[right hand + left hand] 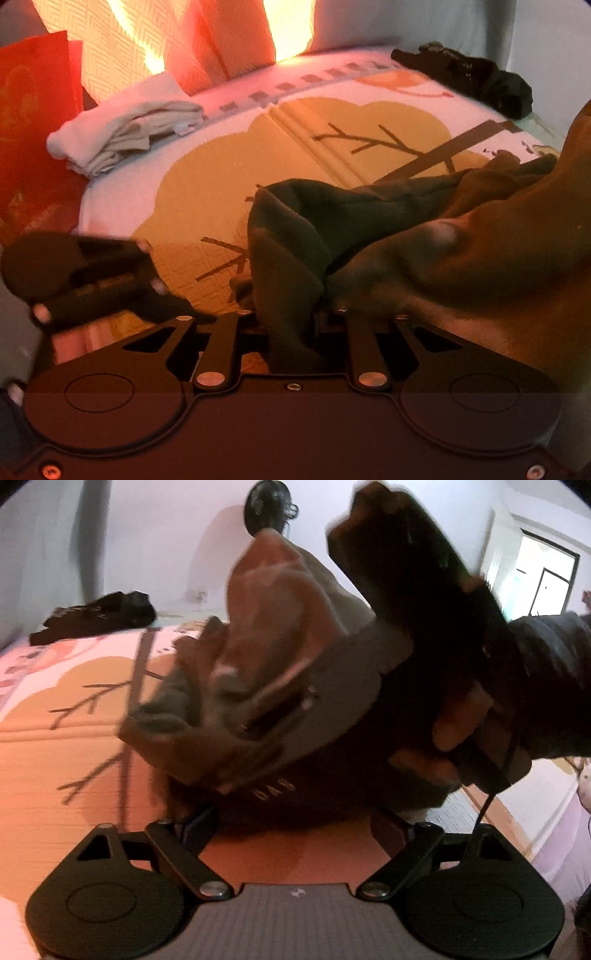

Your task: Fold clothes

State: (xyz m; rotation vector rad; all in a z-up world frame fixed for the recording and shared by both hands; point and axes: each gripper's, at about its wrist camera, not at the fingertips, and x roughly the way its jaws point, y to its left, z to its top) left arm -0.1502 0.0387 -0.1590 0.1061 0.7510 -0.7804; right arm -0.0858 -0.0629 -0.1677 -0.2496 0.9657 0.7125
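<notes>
Both wrist views are dim and warm-tinted, with fisheye bending and dark vignette at the corners. In the left wrist view, daylight glares white through the window [546, 579], and the right gripper [229, 716] in front of it is smeared by motion blur, as is the brown garment [266, 602]. In the right wrist view, the curtain [207, 37] above the bed [295, 122] burns out in orange-white streaks; the left gripper [177, 310] is blurred, and the lower housing lies in shadow.

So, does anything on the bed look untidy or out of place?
Yes. A black garment lies crumpled at the far corner of the bed, unfolded, while the pale clothes form a neater pile.
</notes>
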